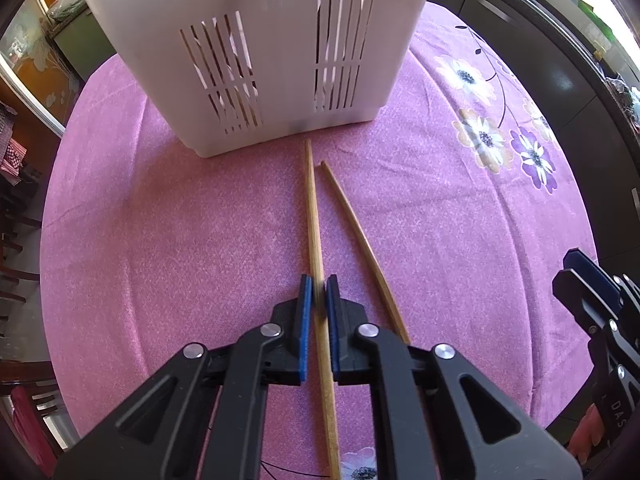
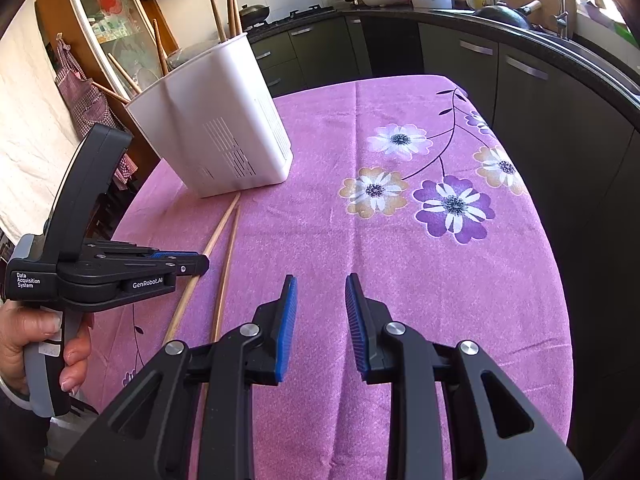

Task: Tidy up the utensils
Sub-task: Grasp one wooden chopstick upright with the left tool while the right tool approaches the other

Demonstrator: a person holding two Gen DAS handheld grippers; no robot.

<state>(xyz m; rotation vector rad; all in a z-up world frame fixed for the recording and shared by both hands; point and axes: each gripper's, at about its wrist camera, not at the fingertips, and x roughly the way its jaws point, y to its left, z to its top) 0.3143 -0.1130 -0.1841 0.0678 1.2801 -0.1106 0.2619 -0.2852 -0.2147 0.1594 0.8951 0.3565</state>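
**Left gripper clamped on one chopstick of a loose pair**

The left gripper (image 1: 319,294) grips a wooden chopstick (image 1: 313,216) lying on the pink tablecloth (image 1: 180,220), tip near the foot of the white utensil holder (image 1: 248,40). A second chopstick (image 1: 360,236) lies just beside it, ungripped. The right gripper (image 2: 321,300) hangs unclenched and empty nearer the table's front edge. Risk: the grip sits far from the tip, so the stick may pivot on lifting, nudge its neighbour or strike the holder's wall.
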